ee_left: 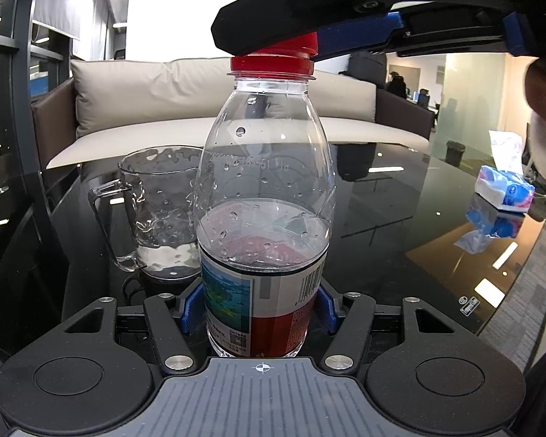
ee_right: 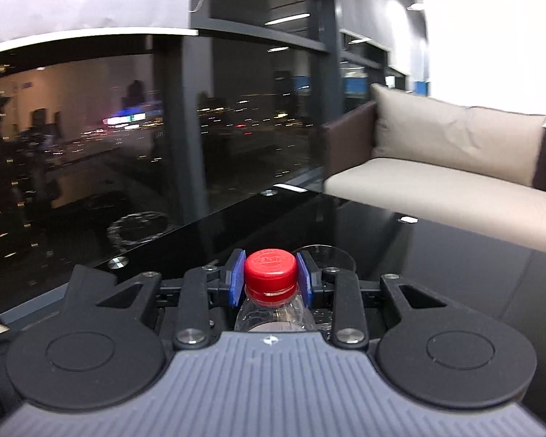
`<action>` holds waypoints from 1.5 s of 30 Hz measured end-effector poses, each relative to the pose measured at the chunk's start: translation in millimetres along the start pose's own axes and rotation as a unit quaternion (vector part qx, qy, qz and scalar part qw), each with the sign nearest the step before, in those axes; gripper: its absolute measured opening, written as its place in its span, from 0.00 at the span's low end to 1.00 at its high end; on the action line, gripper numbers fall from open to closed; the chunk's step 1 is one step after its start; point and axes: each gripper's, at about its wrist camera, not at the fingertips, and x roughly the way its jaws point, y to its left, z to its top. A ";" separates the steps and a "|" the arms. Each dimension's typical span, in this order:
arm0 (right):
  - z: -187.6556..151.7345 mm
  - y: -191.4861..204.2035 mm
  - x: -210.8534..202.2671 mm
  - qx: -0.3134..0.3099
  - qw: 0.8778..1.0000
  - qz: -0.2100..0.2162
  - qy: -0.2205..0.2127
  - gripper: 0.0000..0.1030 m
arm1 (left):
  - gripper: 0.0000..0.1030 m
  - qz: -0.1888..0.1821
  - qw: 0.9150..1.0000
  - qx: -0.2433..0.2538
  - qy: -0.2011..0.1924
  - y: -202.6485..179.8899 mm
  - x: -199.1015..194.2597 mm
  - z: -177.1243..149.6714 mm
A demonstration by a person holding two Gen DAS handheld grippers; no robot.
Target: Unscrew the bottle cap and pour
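While left gripper (ee_left: 260, 309) clamps bottle (ee_left: 264, 196) to resist torque, right gripper (ee_right: 271, 278) pinches cap (ee_right: 271, 273); mug (ee_left: 156, 215) beside for pouring.

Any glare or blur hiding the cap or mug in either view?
Left wrist: sharp; window blown out, table mirrors ceiling lights, cap partly under the right gripper, mug clear. Right wrist: background smeared, cap crisp.
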 end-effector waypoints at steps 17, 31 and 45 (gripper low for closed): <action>12.8 9.7 -6.5 -0.017 0.999 -0.045 0.003 0.32 | 0.54 0.003 1.000 0.005 -0.002 -3.0 -0.1 -0.4; 8.7 26.2 -0.2 0.012 0.996 -0.086 0.007 0.32 | 0.55 0.017 1.000 0.004 -0.010 -5.7 -0.8 -2.3; 13.0 29.7 3.7 0.019 0.996 -0.090 0.018 0.32 | 0.60 0.026 0.999 0.005 -0.047 -6.6 -10.7 2.2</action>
